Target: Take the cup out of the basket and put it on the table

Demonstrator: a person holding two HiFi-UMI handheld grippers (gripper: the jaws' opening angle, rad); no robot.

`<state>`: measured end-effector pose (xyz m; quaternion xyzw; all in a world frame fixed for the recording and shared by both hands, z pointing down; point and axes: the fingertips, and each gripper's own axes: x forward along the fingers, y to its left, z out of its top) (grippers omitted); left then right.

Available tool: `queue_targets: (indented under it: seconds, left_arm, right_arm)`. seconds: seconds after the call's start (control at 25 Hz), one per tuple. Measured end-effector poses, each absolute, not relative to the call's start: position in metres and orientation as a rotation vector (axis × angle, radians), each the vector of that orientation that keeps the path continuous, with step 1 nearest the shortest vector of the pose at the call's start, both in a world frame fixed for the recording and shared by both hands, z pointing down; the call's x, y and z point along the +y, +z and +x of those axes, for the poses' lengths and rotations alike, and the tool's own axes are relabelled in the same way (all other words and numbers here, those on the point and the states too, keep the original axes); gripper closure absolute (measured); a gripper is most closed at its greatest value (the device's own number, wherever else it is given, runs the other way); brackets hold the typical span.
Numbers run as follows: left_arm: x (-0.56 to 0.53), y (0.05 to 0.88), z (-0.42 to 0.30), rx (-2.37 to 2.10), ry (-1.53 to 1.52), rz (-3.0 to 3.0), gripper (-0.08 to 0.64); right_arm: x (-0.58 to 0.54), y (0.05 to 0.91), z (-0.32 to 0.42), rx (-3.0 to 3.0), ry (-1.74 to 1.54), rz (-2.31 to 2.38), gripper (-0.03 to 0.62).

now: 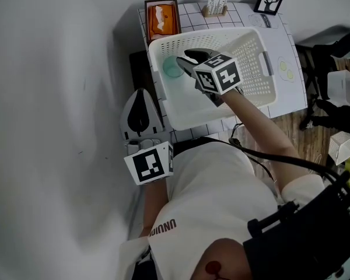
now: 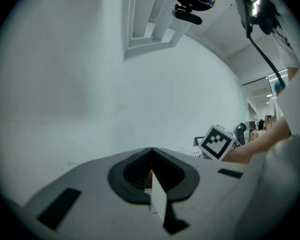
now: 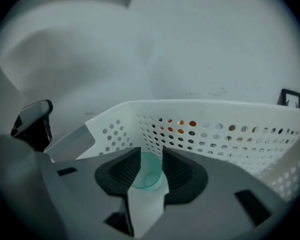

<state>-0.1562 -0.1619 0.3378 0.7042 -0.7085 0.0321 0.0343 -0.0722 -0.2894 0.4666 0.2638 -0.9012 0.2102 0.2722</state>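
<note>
Down inside the basket (image 1: 262, 57), your right gripper (image 1: 189, 60) stands wide open with the cup (image 1: 173, 67) between its jaws, ungripped. Grab, lift and set-down on the table (image 1: 291, 92) all remain; left gripper (image 2: 151, 151) closed, idle.

Left gripper (image 2: 151, 170) in the foreground, your jaws shut w/ nothing between them, vs. a plain white wall (image 2: 80, 94). Up and right of the gripper: a marker cube (image 2: 218, 141), then your bare forearm (image 2: 250, 153) beyond it. High above the gripper: head-mounted camera (image 2: 192, 1), black cable (image 2: 264, 46), white ceiling trim (image 2: 145, 29).
</note>
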Motion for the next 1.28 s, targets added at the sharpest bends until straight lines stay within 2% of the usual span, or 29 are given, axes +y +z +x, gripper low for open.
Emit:
queue_targets:
  seconds: [1.28]
  left_arm:
    - [-0.160, 0.347, -0.166, -2.138, 0.086, 2.157, 0.548]
  right_arm:
    - [-0.299, 0.540, -0.073, -2.168, 0.621, 0.707, 0.463]
